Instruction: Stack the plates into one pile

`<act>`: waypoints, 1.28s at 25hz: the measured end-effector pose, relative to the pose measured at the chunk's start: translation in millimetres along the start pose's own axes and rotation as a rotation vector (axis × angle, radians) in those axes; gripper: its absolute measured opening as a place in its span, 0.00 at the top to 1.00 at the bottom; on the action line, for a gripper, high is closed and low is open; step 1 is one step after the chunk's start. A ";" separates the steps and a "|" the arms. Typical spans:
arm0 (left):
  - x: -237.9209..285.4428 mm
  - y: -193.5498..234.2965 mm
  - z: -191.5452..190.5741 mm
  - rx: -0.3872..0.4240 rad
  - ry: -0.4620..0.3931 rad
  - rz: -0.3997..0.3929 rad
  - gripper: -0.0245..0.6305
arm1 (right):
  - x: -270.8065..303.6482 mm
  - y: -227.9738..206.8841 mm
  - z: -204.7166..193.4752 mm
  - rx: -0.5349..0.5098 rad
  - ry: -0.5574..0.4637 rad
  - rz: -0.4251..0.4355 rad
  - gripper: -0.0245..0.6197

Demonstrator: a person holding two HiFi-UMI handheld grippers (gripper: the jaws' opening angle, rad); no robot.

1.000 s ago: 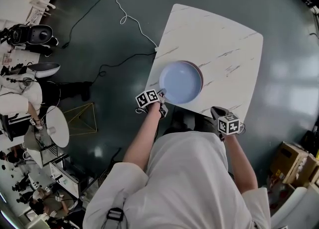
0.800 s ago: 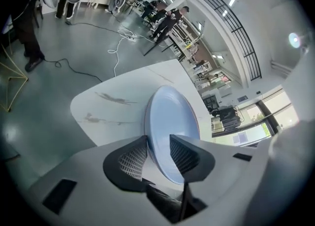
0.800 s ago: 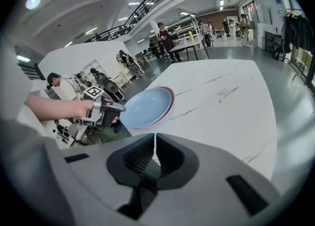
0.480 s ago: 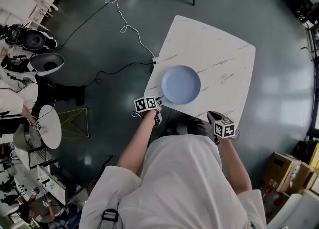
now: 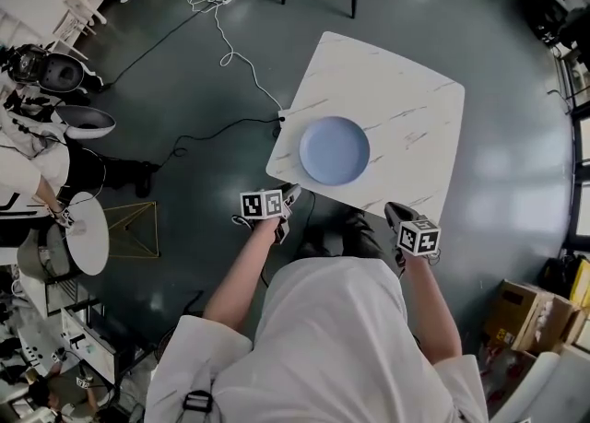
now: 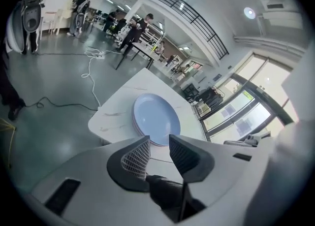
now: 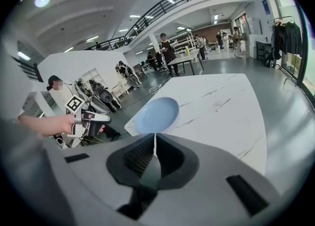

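**Both grippers pulled back from a finished-looking pile of plates**

Seen from above, a person in a pale top stands at the lower edge of a white marble-patterned table (image 5: 406, 89) on a dark grey floor. A pile of plates (image 5: 334, 150), pale blue on top, sits near the table's lower left corner, just left of the centre of the frame.

A second ago the left gripper (image 5: 289, 196) had its tips at the near rim of the top plate. Now it has drawn down and left, off the table and clear of the pile. In its own view the jaws stand apart and are closing, with nothing between them. The plates (image 6: 156, 120) show beyond the tips, with stacked rims visible along the left edge.

The right gripper (image 5: 395, 212) is lower right of the table and touches nothing. In its own view the jaws are pressed together and empty, and the plates (image 7: 157, 114) lie well ahead of it.

No other plate shows anywhere on the table. The release appears to have been the last placement, so the stacking looks complete. How many plates are in the pile is hard to tell.
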State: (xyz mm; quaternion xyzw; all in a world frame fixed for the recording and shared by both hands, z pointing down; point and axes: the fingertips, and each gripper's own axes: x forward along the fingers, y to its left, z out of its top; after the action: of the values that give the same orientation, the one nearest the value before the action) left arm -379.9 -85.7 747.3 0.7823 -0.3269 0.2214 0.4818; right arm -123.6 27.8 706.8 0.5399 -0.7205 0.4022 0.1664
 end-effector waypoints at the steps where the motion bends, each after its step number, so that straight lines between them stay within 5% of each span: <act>1: -4.6 -4.5 -1.3 0.025 -0.002 -0.001 0.79 | -4.4 1.3 1.3 0.001 -0.010 -0.003 0.92; 11: -26.0 -77.0 -2.0 0.283 -0.072 0.017 0.92 | -57.7 -8.5 33.5 -0.054 -0.162 -0.020 0.92; 21: -82.1 -160.9 0.4 0.381 -0.331 0.002 0.94 | -144.7 -18.9 59.5 -0.215 -0.291 0.027 0.92; 32: -107.5 -195.4 -7.5 0.391 -0.369 -0.014 0.94 | -179.4 -29.5 74.0 -0.272 -0.372 0.045 0.92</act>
State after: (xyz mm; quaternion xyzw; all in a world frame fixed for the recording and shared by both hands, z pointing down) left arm -312.4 16.0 560.5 0.8899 -0.3548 0.1309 0.2553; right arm -17.5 84.4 551.7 0.5610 -0.7983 0.1984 0.0928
